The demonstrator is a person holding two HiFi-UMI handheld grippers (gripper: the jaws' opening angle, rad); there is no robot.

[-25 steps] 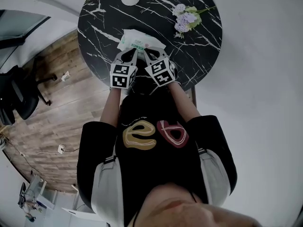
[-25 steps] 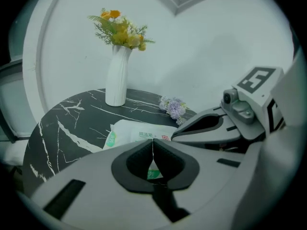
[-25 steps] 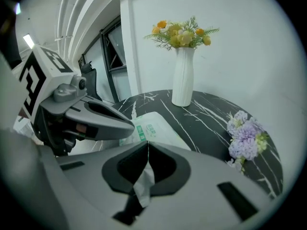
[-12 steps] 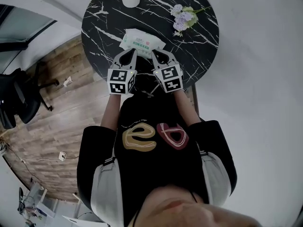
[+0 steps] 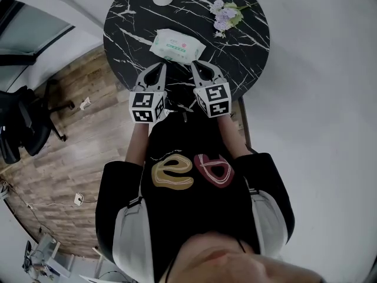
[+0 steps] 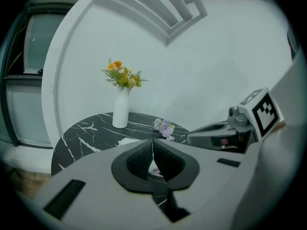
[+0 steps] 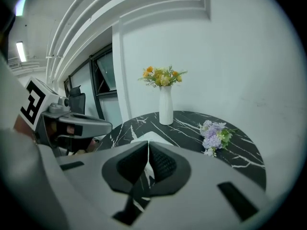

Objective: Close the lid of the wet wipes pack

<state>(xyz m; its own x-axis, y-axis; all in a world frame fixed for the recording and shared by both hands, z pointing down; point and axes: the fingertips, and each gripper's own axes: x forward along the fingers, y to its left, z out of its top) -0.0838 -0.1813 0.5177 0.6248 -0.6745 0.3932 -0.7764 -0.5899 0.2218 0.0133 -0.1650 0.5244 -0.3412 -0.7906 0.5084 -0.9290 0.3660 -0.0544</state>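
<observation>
Black marble desk (image 5: 250, 46) carries the wet wipes pack (image 5: 177, 46) lying flat, lid apparently down, so closing looks done; left tool (image 5: 160, 67) and right tool (image 5: 198, 66) hover just short of it, both pressed together, empty.

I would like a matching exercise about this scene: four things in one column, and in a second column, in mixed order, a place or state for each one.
Column one:
1. pack
2. vase
3. purple flowers
4. left gripper

Column two:
a. jaws together, nothing between them
b. upright at the far edge of the table
c. flat, near the table's middle
d. lying down, right of the vase

Pairs: 1-c, 2-b, 3-d, 4-a.
</observation>
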